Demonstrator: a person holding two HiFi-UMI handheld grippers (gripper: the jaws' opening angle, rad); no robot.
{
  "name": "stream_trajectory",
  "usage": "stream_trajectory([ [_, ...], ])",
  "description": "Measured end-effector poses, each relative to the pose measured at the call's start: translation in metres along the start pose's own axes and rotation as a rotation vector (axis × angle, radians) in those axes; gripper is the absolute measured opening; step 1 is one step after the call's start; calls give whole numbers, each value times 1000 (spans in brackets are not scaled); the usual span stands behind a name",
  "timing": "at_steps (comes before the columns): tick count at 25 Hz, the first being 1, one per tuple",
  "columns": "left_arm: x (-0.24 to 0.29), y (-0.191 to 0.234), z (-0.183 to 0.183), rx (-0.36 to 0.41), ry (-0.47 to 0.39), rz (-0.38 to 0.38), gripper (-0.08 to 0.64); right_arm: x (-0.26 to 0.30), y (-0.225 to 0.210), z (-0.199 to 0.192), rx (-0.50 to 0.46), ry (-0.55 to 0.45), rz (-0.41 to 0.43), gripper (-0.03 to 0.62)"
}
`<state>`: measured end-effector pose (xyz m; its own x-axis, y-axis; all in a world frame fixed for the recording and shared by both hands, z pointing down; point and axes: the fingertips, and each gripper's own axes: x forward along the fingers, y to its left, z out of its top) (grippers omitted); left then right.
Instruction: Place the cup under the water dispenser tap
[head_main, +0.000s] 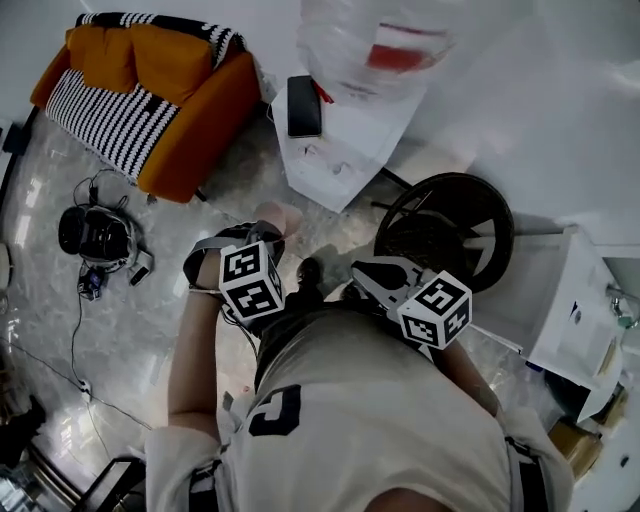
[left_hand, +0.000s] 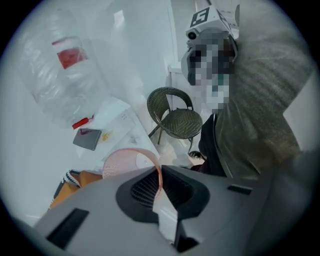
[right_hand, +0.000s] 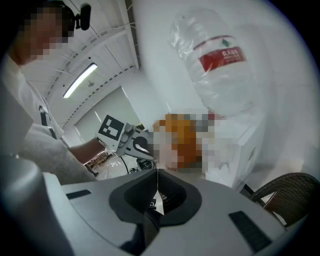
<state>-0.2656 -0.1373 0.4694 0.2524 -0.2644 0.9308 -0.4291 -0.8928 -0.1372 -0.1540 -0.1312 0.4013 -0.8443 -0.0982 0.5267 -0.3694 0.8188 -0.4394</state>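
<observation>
The left gripper (left_hand: 158, 186) had its fingers closed on the rim of the pink cup (left_hand: 125, 162). The cup was near the person, well apart from the water dispenser (left_hand: 117, 122) farther away. The right gripper (right_hand: 157, 197) had its fingers closed together, with nothing between them. A chair (left_hand: 175, 114) stood right of the dispenser.

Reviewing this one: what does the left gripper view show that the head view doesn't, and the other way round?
Left gripper view only: the left gripper with its fingers closed on the rim of the pink cup. The head view does not show that grip.
Head view only: the right gripper and a black device with cables on the floor.
Both: the water bottle with its red label, the phone lying on top of the white dispenser, the wicker chair and the orange sofa.
</observation>
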Motion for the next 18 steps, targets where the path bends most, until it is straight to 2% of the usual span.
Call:
stream_trajectory([
  [3, 13, 22, -8, 13, 20, 49, 64, 14, 1, 3, 22, 9, -8, 27],
  [6, 34, 32, -7, 55, 29, 54, 64, 22, 2, 3, 24, 27, -14, 28],
  [12, 81, 41, -2, 167, 94, 8, 64, 23, -12, 2, 92, 27, -47, 28],
  [18, 128, 55, 5, 183, 158, -52, 64, 21, -44, 6, 155, -4, -67, 28],
])
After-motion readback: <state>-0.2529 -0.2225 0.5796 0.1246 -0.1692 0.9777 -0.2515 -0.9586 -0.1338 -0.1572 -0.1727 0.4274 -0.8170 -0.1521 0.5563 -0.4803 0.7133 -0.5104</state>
